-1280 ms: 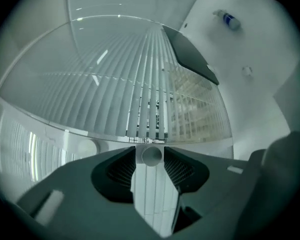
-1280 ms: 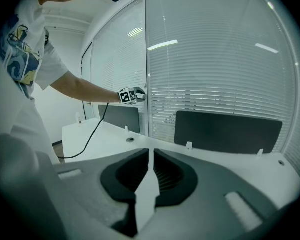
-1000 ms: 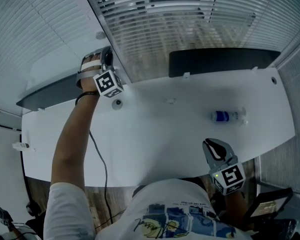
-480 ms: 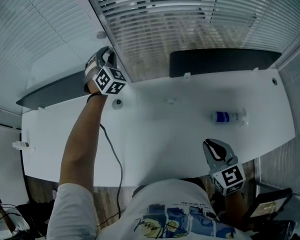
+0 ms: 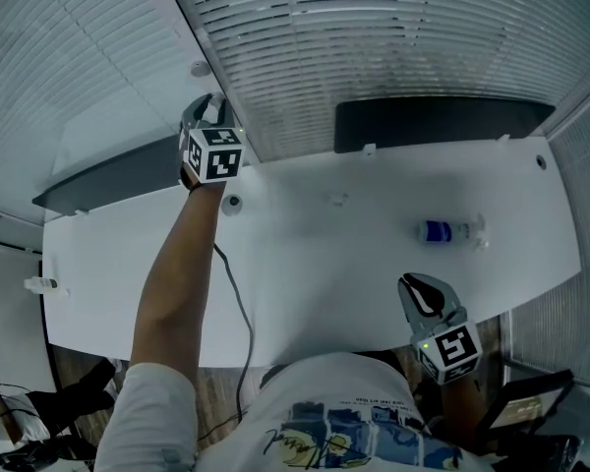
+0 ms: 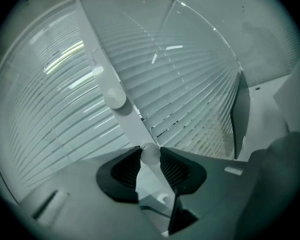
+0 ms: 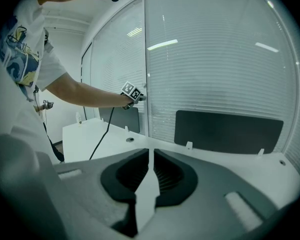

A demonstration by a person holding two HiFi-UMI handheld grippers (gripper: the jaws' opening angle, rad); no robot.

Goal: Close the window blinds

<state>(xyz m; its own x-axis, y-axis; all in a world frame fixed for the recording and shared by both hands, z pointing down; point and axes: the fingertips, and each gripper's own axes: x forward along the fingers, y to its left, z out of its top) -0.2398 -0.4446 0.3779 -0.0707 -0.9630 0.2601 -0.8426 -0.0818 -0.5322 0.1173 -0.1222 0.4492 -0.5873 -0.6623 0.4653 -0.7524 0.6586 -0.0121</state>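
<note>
The window blinds [image 5: 374, 37] hang behind glass past the desk, their slats turned nearly flat so little shows through. On the upright frame post between two panes sits a small round white blind knob [image 6: 150, 155]. My left gripper [image 6: 150, 151] is shut on this knob, pads pressing both sides. In the head view the left gripper [image 5: 205, 108] reaches up to that post at arm's length. A second knob [image 6: 115, 99] sits higher on the post. My right gripper [image 5: 420, 288] hangs low by my body, shut [image 7: 151, 156] and holding nothing.
A white desk [image 5: 324, 264] runs below the window, with dark divider panels [image 5: 442, 123] along its far edge. A small bottle [image 5: 442, 230] lies at the right. A cable [image 5: 238, 313] trails from my left arm over the desk, near a round grommet hole [image 5: 232, 204].
My left gripper has twisted on the knob, its marker cube turning to face up. The slats have tilted shut; the view through them has gone. The right gripper has not moved.
</note>
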